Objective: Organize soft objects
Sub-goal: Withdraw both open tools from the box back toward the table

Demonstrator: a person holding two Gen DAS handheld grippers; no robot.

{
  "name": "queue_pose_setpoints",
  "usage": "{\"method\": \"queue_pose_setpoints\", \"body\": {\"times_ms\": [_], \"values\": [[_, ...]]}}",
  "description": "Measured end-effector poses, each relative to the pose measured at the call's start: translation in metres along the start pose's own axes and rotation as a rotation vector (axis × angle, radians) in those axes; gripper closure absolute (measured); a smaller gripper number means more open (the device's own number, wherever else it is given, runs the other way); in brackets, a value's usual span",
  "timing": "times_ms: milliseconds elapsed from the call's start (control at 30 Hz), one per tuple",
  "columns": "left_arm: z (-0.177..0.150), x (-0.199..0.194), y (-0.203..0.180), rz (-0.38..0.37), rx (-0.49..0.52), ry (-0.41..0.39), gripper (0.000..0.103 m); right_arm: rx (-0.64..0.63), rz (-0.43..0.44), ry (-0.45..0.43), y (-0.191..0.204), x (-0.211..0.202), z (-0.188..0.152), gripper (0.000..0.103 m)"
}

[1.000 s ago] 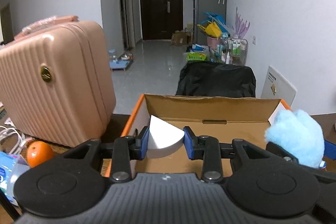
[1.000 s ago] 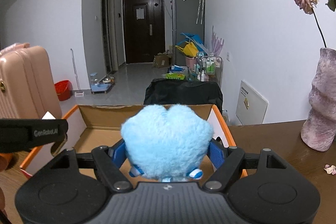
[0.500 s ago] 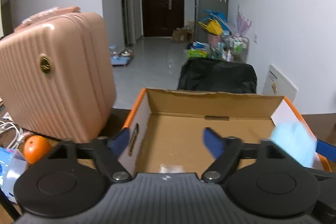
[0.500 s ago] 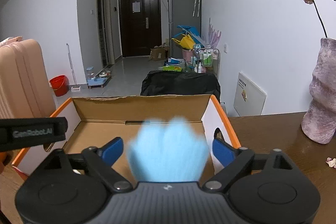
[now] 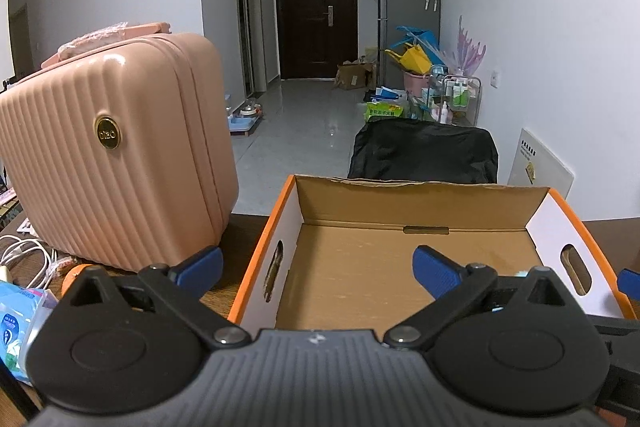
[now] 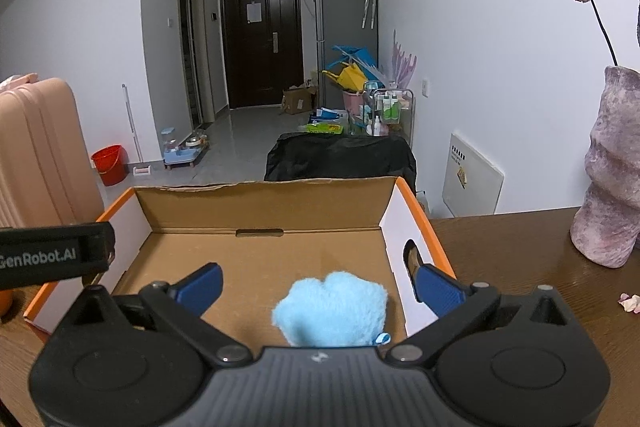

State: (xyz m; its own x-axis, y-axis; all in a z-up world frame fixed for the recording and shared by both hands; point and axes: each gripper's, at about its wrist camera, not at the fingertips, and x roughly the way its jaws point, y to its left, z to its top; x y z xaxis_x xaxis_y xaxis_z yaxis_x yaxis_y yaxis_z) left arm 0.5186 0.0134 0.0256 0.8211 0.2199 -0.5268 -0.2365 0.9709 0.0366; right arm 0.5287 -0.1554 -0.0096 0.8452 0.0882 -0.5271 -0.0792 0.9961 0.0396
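Two tools opening; one blue plush [image 6: 332, 309]; one box [image 6: 264, 203]

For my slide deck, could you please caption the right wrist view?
Right gripper, jaws opening, above a blue plush toy lying in the cardboard box.

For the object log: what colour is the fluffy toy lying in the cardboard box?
Light blue; the fluffy toy shows best in the right wrist view.
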Motion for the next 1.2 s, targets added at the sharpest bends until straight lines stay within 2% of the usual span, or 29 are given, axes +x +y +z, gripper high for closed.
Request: {"method": "queue_pose_setpoints", "body": {"times_ms": [233, 700, 1200], "values": [[-0.001, -0.014, 0.008, -0.017, -0.005, -0.014, 0.000, -0.019, -0.002, -0.030, 0.001, -0.020, 0.001, 0.000], [-0.009, -0.087, 0.040, -0.061, -0.020, -0.091, 0.000, -0.064, 0.013, -0.136, -0.009, -0.112, -0.008, 0.000], [-0.059, -0.182, 0.071, -0.113, -0.009, -0.144, 0.000, -0.122, 0.029, -0.204, -0.013, -0.207, -0.048, 0.000]]}}
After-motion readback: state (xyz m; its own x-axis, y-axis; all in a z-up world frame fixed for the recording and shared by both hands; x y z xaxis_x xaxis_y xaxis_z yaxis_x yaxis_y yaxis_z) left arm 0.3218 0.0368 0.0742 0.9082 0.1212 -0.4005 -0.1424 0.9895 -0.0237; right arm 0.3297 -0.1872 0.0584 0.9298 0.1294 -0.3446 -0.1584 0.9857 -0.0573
